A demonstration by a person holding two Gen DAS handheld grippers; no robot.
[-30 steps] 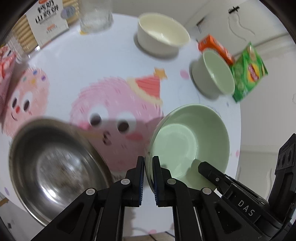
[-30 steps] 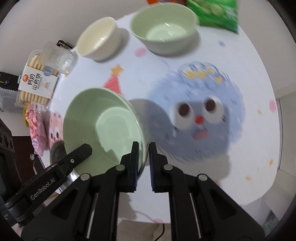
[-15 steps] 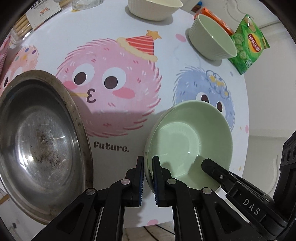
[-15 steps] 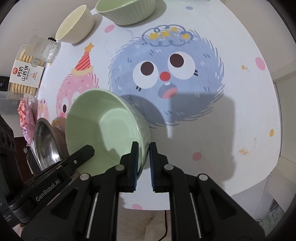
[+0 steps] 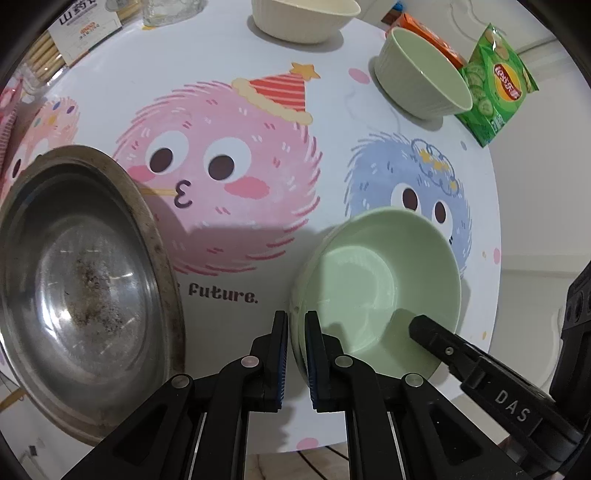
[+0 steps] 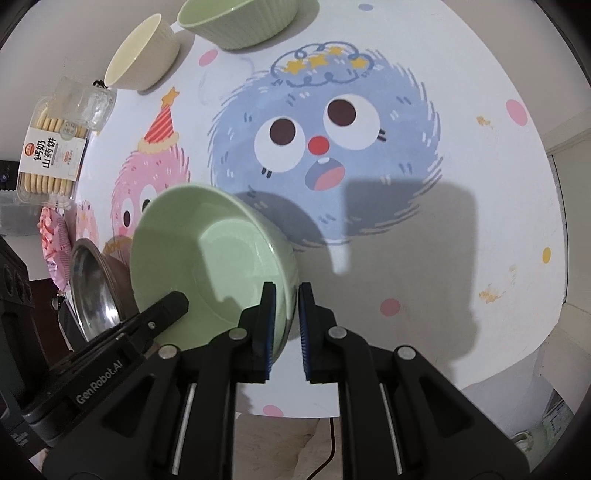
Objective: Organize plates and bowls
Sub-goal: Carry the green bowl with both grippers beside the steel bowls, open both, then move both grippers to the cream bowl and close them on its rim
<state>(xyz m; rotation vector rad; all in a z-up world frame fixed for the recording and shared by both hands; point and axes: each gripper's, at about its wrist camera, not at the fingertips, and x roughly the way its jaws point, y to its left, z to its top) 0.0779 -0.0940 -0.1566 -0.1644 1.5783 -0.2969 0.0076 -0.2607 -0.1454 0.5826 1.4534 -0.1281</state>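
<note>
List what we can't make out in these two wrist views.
- Green plate: whether its underside touches the table is hidden by its own body, both views.
- Steel basin: mostly hidden in right view by plate and left gripper.
- Cream bowl: top cut off, left view.
- Right gripper: only one finger visible, left view.

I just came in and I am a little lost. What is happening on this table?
A person is tidying dishes with two handheld grippers. The left gripper and the right gripper are both shut on the rim of one green bowl, on opposite sides, holding it low over the table. A steel basin sits just beside it. A ribbed green bowl and a cream bowl wait at the far edge.
</note>
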